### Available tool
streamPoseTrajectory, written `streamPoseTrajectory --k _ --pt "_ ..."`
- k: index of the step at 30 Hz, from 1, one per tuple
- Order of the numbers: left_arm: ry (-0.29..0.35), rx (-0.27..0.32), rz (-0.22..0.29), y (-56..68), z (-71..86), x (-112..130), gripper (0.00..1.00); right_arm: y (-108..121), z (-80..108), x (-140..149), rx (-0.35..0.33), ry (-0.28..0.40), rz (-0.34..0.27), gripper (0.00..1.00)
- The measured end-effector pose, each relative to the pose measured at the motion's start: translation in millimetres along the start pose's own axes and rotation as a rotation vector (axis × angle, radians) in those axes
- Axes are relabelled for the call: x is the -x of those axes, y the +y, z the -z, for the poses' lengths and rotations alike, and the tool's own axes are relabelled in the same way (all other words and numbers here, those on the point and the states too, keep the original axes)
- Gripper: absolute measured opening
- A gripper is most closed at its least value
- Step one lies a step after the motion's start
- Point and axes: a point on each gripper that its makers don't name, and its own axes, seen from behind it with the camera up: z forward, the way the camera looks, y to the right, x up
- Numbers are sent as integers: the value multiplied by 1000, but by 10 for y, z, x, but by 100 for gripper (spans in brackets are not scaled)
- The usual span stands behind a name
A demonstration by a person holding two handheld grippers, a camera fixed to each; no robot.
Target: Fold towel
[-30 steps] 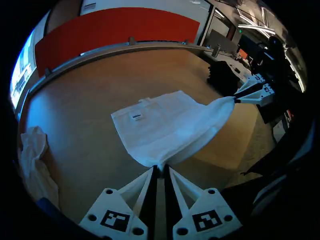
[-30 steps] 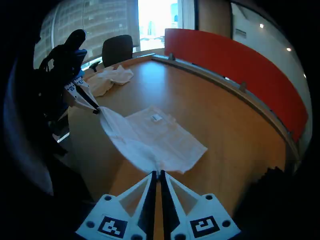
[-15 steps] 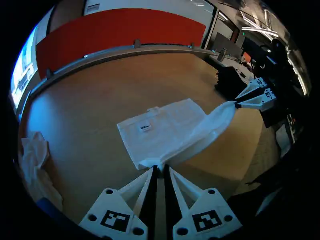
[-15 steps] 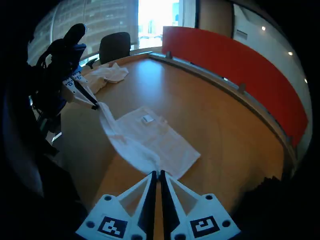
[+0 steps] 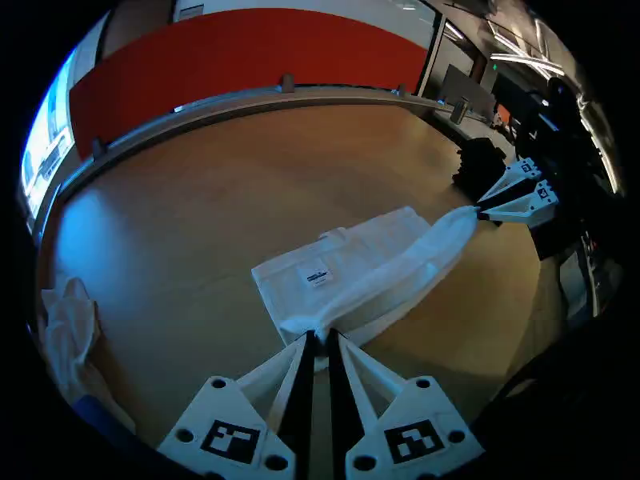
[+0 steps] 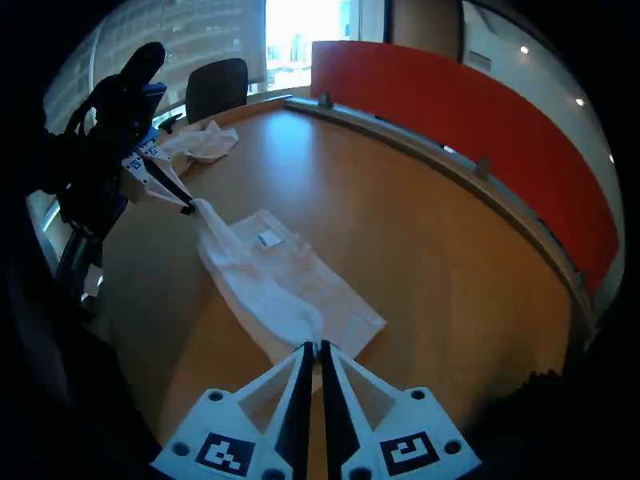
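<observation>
Wooden table (image 5: 200, 200) | white towel (image 5: 352, 264) — near edge lifted | left gripper (image 5: 320, 336) pinches one corner | right gripper (image 6: 314, 346) pinches other

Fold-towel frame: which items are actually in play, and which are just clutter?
In play:
- towel, one edge lifted off the table
- left gripper and right gripper, each pinching a corner

Lying about:
- crumpled white cloth
- office chair
- red partition

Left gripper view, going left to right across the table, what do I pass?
crumpled white cloth → towel → right gripper, shut on the towel's far corner
</observation>
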Motion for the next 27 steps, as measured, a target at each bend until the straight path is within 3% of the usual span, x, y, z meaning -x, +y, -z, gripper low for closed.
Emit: streamPoseTrajectory --k 11,27 --pt "-14 9 -13 -35 -122 13 12 56 -73 80 -3 -22 -7 7" --pt "-47 -23 -1 -203 -496 -6 12 259 -410 206 10 -55 -69 8"
